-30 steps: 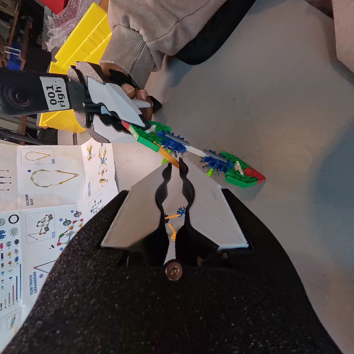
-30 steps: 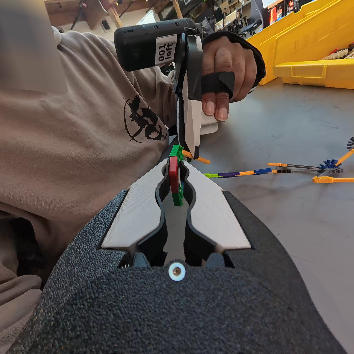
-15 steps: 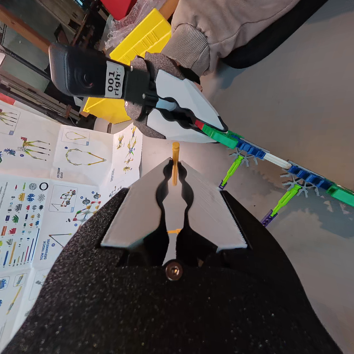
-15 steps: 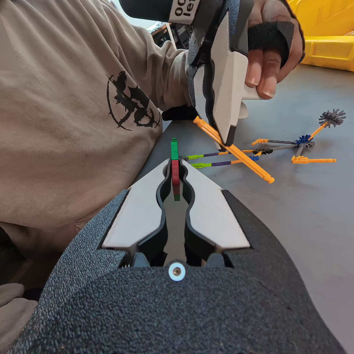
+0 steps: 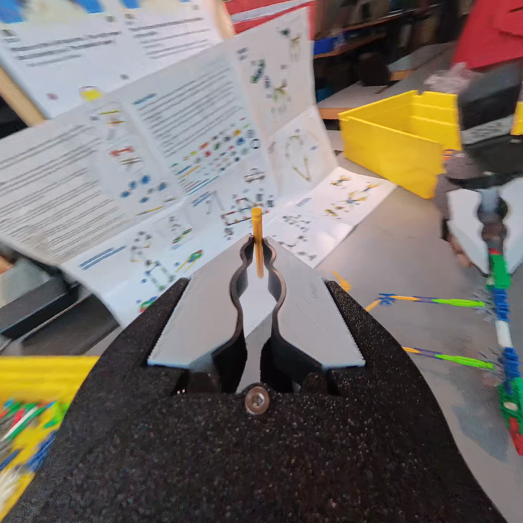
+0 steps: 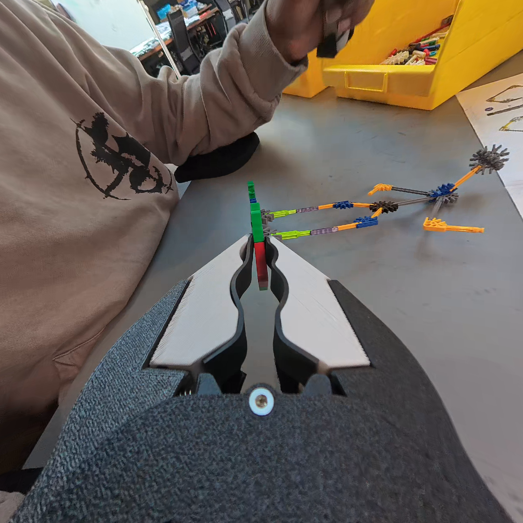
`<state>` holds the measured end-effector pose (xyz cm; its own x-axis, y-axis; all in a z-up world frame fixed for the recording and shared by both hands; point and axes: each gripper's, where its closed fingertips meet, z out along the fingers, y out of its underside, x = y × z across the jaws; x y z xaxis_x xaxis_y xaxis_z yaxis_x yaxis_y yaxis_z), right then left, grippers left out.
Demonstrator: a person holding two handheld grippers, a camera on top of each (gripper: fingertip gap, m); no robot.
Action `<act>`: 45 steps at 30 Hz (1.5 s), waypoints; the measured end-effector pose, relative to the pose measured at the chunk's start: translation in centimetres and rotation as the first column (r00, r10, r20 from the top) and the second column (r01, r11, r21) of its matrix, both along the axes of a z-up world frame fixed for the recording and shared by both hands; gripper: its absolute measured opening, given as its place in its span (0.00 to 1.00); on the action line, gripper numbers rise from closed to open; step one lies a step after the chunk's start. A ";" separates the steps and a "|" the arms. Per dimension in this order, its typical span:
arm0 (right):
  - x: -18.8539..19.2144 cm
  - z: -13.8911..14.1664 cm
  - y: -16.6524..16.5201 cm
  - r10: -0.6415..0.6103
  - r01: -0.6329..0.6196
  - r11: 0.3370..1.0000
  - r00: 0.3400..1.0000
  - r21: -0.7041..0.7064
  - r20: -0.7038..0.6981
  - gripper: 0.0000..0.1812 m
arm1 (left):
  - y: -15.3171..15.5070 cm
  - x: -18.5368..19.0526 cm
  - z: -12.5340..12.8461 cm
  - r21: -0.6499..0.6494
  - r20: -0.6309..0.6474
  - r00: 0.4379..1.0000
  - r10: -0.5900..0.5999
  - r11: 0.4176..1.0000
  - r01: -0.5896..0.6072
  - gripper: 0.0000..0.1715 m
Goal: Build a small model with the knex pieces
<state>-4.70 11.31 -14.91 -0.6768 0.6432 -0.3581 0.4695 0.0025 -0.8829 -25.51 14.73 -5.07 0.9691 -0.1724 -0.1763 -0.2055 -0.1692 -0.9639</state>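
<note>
Two grippers, each clamped on a piece of a rod-and-connector toy

Two handheld grippers appear, one per view; the left gripper has its fingers closed on a thin orange rod, which stands upright with its tip poking above the fingertips; behind it a large folded instruction sheet is propped up, blurred; a yellow bin sits to the right on the grey table. The right gripper has its fingers closed on the red end of a flat red-and-green bar, held edge-on and pointing away; two green, purple and orange rod arms run from the bar across the table to blue, black and grey connectors, resting on the surface. As a judgement, a firm, level grip on the bar matters, since the long arms could twist it. The left hand is raised high near the upper edge of the right view, sleeve bent at the elbow; the right gripper sits low and close to the person's chest.
</note>
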 end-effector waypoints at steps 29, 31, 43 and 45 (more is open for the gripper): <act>-0.4 -0.8 -0.4 -0.027 0.026 0.998 0.999 0.059 0.019 0.03 | -5.6 -6.8 -0.6 -0.350 -0.083 0.996 0.034 0.935 -0.061 0.15; -0.7 -0.6 -0.2 -0.045 0.045 0.996 0.999 0.073 -0.009 0.03 | -4.4 -3.3 0.6 -0.272 -0.046 0.995 -0.085 0.960 0.070 0.12; -1.5 -0.5 1.6 -0.153 0.157 0.979 0.987 0.131 -0.040 0.03 | -4.7 13.7 -8.4 -0.429 0.264 0.765 -0.587 0.639 0.638 0.16; -1.6 -0.8 1.8 -0.175 0.179 0.971 0.984 0.159 -0.037 0.04 | -5.2 14.0 -9.1 -0.439 0.266 0.767 -0.583 0.635 0.635 0.16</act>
<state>-6.29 13.11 -15.68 -0.5536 0.8014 -0.2264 0.4554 0.0637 -0.8880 -11.50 9.54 -14.22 0.6188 -0.7640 0.1827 -0.3491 -0.4758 -0.8073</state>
